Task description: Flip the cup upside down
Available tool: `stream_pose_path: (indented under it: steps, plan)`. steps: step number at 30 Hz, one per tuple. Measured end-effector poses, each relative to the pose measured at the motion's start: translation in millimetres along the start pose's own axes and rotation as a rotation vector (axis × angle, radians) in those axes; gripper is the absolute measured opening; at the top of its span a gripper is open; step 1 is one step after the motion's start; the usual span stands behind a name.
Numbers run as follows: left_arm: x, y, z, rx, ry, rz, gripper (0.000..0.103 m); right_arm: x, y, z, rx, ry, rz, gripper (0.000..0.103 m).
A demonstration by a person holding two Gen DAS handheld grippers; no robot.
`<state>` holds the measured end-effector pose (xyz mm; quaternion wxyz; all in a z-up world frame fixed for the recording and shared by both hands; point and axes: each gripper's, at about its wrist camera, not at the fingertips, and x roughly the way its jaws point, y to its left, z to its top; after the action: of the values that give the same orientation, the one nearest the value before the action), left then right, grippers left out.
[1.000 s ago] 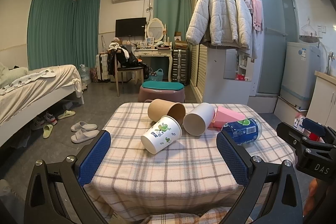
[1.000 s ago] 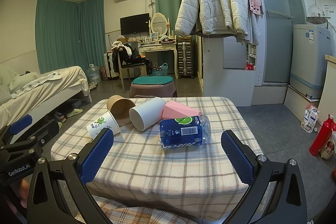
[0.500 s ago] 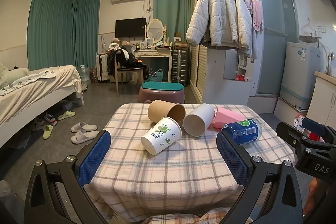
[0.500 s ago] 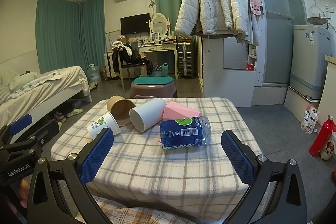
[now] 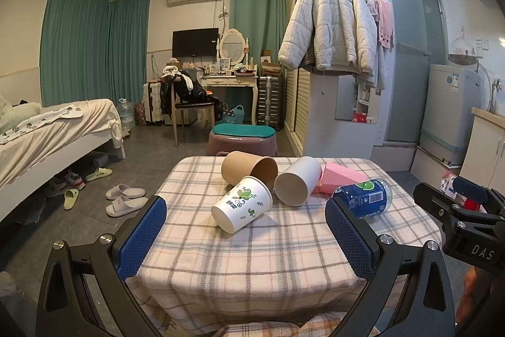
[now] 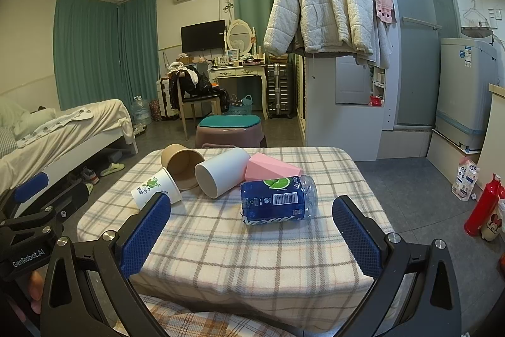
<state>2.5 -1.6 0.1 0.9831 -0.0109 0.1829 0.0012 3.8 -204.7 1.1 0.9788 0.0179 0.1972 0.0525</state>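
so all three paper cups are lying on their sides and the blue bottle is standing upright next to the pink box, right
Not quite. The blue bottle lies on its side too, as the right wrist view shows. The rest holds: the three paper cups lie on their sides, with the bottle beside the pink box.

We see three cups lying on their sides on the table: a white cup with green leaf print, touching a brown paper cup behind it, and a plain white cup just beside them
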Motion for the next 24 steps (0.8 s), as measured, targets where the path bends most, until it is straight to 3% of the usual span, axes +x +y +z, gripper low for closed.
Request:
stream_pose_path:
  steps: [24]
  plan:
    - [-2.0, -2.3, 0.7, -0.001, -0.004, -0.003, 0.103, -1.4, -0.6, -0.6, 0.0, -0.001, 0.0, 0.103]
